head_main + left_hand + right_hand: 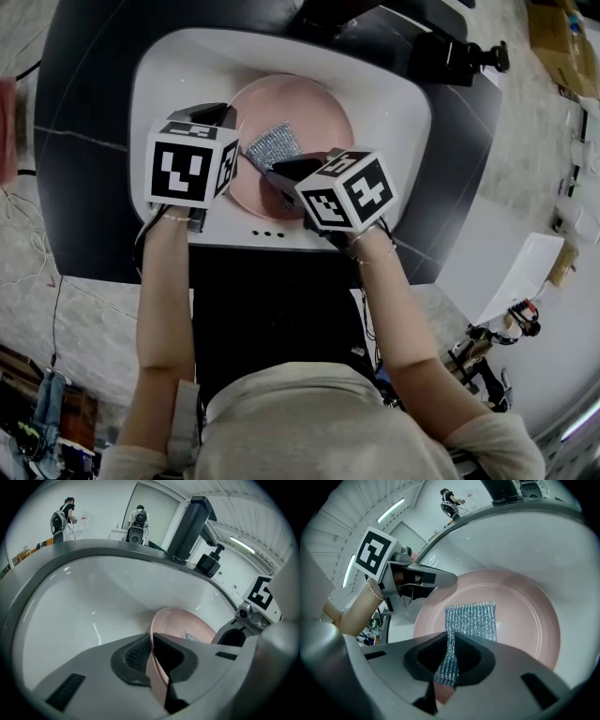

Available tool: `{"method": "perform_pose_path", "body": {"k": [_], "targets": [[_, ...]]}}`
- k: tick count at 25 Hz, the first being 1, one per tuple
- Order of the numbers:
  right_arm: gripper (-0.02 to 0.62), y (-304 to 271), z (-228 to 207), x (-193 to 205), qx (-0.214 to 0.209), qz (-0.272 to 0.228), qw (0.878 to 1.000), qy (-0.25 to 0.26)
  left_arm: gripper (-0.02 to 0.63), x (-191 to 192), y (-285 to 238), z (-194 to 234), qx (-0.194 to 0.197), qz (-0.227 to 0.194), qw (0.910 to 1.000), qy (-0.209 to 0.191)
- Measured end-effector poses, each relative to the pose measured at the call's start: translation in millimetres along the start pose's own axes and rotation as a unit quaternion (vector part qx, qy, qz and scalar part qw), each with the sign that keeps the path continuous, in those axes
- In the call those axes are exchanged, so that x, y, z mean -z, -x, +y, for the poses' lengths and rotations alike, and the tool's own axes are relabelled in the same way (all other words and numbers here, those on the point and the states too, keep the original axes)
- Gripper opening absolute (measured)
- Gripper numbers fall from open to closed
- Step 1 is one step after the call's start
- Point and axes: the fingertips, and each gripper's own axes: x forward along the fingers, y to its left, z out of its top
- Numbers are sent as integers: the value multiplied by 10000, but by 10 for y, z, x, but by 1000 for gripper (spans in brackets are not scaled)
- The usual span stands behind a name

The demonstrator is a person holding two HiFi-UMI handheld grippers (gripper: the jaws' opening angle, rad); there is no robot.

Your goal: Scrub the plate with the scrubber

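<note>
Both claws are clamped: left gripper [151, 641] on the pink plate's [525, 620] left rim, right gripper [451, 637] on the silver scrubber [471, 618]. Hold the plate firm and rub flat.

In the head view, the right gripper [277, 174] is hiding the scrubber's [273, 144] pinched end, and the left gripper [225, 117] is covering the pink plate's [314, 108] clamped rim.

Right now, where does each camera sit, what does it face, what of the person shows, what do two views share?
Head view: on the head, facing down at the sink; both arms.
Left gripper view: on the left gripper, facing the plate it clamps; no body.
Right gripper view: on the right gripper, facing the scrubber it grips; left wrist.
Gripper views share the plate.
</note>
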Motion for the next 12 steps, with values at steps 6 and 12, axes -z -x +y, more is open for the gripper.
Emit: {"method": "perform_pose_path", "body": {"k": [6, 12], "targets": [[57, -73, 57, -143, -96, -86, 9999, 19, 35, 6, -4, 1, -13, 36, 10000, -29], [56, -106, 6, -272, -61, -192, 9998, -78, 35, 13, -2, 2, 27, 62, 10000, 39]]}}
